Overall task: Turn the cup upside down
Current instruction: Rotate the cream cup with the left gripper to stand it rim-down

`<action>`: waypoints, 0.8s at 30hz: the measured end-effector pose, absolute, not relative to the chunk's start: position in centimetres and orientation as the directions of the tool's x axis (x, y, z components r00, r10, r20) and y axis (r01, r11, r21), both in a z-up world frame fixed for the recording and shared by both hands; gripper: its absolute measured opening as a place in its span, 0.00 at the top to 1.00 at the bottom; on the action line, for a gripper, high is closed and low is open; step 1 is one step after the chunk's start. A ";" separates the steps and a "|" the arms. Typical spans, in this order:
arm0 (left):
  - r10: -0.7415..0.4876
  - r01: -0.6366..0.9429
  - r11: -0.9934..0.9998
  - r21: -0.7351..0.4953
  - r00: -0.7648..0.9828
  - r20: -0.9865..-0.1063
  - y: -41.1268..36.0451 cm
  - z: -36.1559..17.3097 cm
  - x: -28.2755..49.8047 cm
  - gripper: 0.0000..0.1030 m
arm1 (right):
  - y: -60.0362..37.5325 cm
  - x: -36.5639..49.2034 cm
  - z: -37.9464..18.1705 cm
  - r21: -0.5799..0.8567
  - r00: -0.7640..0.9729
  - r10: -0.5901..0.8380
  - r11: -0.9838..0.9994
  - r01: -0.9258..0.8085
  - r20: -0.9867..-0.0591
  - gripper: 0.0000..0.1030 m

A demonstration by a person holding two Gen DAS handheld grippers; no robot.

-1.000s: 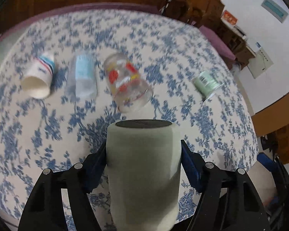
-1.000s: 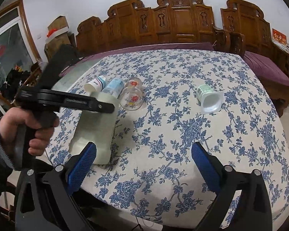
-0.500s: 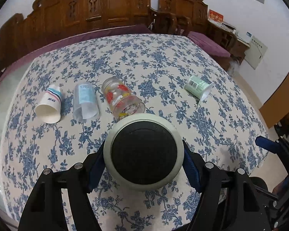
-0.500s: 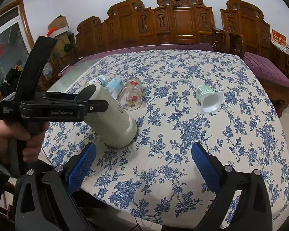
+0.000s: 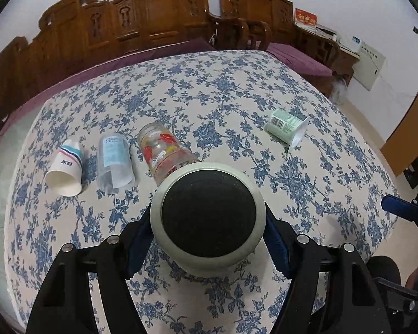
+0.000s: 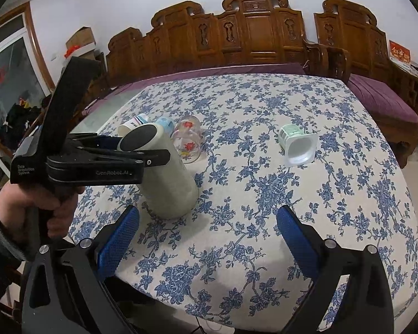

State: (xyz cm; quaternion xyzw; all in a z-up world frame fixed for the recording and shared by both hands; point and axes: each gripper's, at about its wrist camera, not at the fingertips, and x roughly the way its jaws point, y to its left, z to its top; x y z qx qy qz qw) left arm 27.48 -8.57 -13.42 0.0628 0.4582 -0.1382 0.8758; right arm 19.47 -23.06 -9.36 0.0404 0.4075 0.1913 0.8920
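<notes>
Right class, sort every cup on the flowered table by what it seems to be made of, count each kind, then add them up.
Grey-green cup with a dark base, held in the left claw: 1
Paper cup: 1
Clear plastic cup: 1
Painted glass: 1
Green-labelled tub: 1
Total: 5

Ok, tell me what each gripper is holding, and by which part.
Left gripper holds the grey cup by its sides, near the dark base. Right gripper holds nothing.
</notes>
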 end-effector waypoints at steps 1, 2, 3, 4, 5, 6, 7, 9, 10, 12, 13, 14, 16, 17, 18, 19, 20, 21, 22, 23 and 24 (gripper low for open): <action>-0.186 0.300 0.954 -0.018 0.543 -0.819 -8.5 -13.4 27.4 0.33 | -23.2 19.5 -9.4 0.230 0.596 0.374 0.924 -0.306 -0.711 0.03; -0.190 0.298 0.954 -0.025 0.540 -0.820 -8.4 -13.4 27.3 0.33 | -23.2 19.5 -9.4 0.231 0.596 0.374 0.924 -0.305 -0.710 0.03; -0.203 0.295 0.955 -0.045 0.531 -0.823 -8.3 -13.4 27.3 0.33 | -23.2 19.5 -9.3 0.230 0.598 0.373 0.925 -0.304 -0.709 0.03; -0.209 0.289 0.956 -0.057 0.529 -0.822 -8.1 -13.3 27.1 0.33 | -23.2 19.5 -9.3 0.229 0.600 0.372 0.925 -0.303 -0.708 0.03; -0.217 0.287 0.956 -0.068 0.529 -0.821 -7.9 -13.2 26.9 0.32 | -23.2 19.5 -9.2 0.229 0.602 0.371 0.925 -0.302 -0.707 0.03; -0.222 0.287 0.955 -0.074 0.529 -0.819 -7.8 -13.2 26.6 0.32 | -23.2 19.5 -9.2 0.229 0.603 0.371 0.926 -0.300 -0.706 0.03; -0.226 0.288 0.955 -0.077 0.530 -0.818 -7.7 -13.1 26.3 0.32 | -23.2 19.5 -9.2 0.229 0.605 0.369 0.926 -0.299 -0.705 0.03; -0.225 0.286 0.955 -0.076 0.535 -0.814 -7.3 -12.8 25.6 0.32 | -23.2 19.4 -9.1 0.227 0.610 0.366 0.928 -0.296 -0.703 0.03; -0.222 0.283 0.956 -0.073 0.540 -0.812 -7.1 -12.6 25.3 0.32 | -23.1 19.3 -9.1 0.227 0.612 0.365 0.928 -0.295 -0.702 0.03; -0.206 0.268 0.961 -0.061 0.555 -0.806 -6.5 -12.2 24.3 0.29 | -23.0 19.2 -8.9 0.223 0.617 0.361 0.930 -0.292 -0.699 0.03; -0.205 0.264 0.963 -0.062 0.560 -0.803 -6.2 -12.0 24.1 0.26 | -22.9 19.1 -8.7 0.221 0.623 0.358 0.931 -0.289 -0.696 0.03; -0.204 0.256 0.965 -0.065 0.568 -0.797 -5.8 -11.7 23.6 0.24 | -22.9 19.0 -8.5 0.220 0.626 0.358 0.932 -0.288 -0.693 0.03; -0.195 0.243 0.968 -0.062 0.578 -0.792 -5.0 -11.2 22.9 0.22 | -22.7 18.7 -8.1 0.218 0.636 0.354 0.934 -0.285 -0.686 0.03; -0.184 0.231 0.971 -0.055 0.587 -0.788 -4.6 -11.0 22.3 0.16 | -22.6 18.6 -7.9 0.217 0.641 0.352 0.934 -0.283 -0.682 0.03; -0.178 0.222 0.974 -0.052 0.595 -0.784 -4.2 -10.8 21.9 0.13 | -22.5 18.3 -7.6 0.215 0.648 0.350 0.935 -0.281 -0.676 0.03; -0.174 0.209 0.976 -0.055 0.605 -0.777 -3.7 -10.5 21.4 0.09 | -22.4 18.2 -7.4 0.214 0.652 0.348 0.936 -0.279 -0.673 0.03; -0.171 0.198 0.978 -0.060 0.608 -0.775 -3.2 -10.2 20.9 0.08 | -22.2 18.0 -7.2 0.211 0.656 0.346 0.937 -0.278 -0.671 0.03; -0.169 0.190 0.980 -0.065 0.607 -0.776 -2.9 -10.0 20.5 0.08 | -22.1 17.9 -7.1 0.211 0.658 0.345 0.937 -0.277 -0.669 0.03; -0.166 0.181 0.981 -0.069 0.607 -0.777 -2.5 -9.8 20.0 0.08 | -22.0 17.6 -6.9 0.211 0.662 0.345 0.938 -0.276 -0.665 0.02; -0.161 0.169 0.983 -0.071 0.613 -0.773 -2.0 -9.4 19.3 0.08 | -21.8 17.4 -6.6 0.212 0.667 0.344 0.938 -0.273 -0.661 0.02; -0.157 0.161 0.984 -0.071 0.620 -0.768 -1.7 -9.1 18.8 0.08 | -21.7 17.2 -6.5 0.214 0.669 0.344 0.938 -0.272 -0.659 0.02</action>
